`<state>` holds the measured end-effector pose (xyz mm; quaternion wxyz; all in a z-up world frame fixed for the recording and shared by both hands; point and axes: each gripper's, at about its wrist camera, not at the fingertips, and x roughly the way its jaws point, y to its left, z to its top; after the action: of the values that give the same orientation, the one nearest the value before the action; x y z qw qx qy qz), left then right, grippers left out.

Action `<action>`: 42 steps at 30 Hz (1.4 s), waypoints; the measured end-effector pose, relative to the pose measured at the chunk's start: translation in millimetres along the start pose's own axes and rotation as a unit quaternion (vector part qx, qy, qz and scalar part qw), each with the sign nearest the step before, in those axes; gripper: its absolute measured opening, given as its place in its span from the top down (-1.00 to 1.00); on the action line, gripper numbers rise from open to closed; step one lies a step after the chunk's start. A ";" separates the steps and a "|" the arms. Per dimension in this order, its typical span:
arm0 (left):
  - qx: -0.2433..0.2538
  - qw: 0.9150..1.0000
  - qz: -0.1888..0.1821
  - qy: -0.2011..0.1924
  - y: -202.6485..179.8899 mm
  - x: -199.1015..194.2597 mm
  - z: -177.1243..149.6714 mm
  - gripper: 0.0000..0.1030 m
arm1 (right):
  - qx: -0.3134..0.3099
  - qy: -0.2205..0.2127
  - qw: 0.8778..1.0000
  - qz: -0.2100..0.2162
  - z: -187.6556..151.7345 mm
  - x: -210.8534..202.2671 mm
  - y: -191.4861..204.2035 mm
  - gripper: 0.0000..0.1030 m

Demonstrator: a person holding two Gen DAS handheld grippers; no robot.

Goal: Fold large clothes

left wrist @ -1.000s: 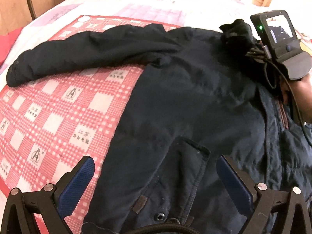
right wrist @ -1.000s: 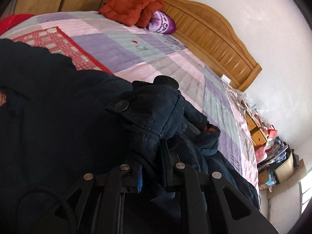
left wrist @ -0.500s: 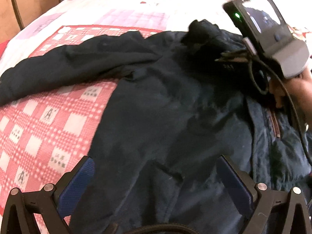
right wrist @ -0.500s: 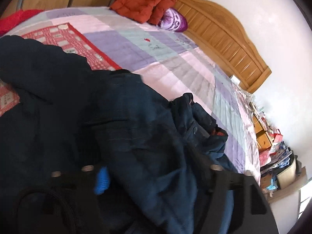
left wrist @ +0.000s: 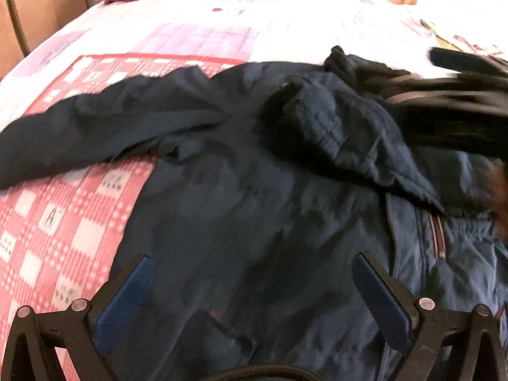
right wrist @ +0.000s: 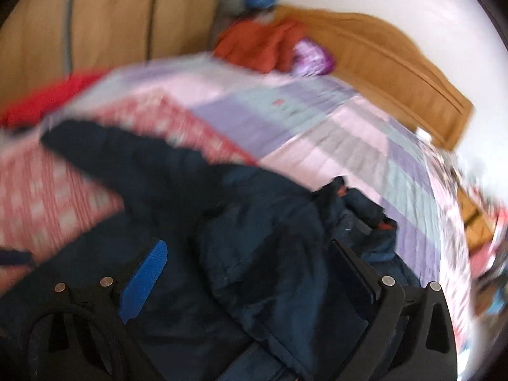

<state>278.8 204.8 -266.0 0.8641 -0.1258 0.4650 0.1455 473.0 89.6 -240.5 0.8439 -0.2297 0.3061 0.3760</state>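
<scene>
The left gripper [left wrist: 254, 289] hovers low over the jacket's [left wrist: 254, 222] body, jaws spread wide and empty, positioned to take the next hold. The right gripper [right wrist: 250, 273] has just been opening; its jaws now stand fully apart above the folded-in sleeve [right wrist: 270, 254], with cloth lying loose between them, unpressed, so the fold can settle. The jacket lies flat on the checked blanket [left wrist: 47, 222] atop the bed [left wrist: 254, 25]. Its other sleeve [left wrist: 95, 127] extends sideways, probably next to fold. A red garment [right wrist: 260, 44] sits near the headboard [right wrist: 397, 63].
</scene>
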 end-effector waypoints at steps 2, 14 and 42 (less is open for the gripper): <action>0.008 1.000 -0.004 -0.008 -7.6 6.4 10.6 -0.99 | 0.044 -0.013 0.998 -0.031 -16.2 -24.6 -28.1 -1.00; 0.031 0.999 0.013 0.033 -56.0 138.7 89.5 -0.99 | 0.219 0.153 0.946 -0.184 -182.0 -49.5 -175.3 -1.00; 0.132 0.991 -0.021 0.009 -102.3 188.3 128.8 -1.00 | 0.200 0.122 0.958 -0.165 -165.1 61.5 -249.9 -0.99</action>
<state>514.2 180.7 -346.8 0.8719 -0.0217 0.4850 0.0637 642.6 -134.9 -360.2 0.8790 -0.1482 0.4337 0.1315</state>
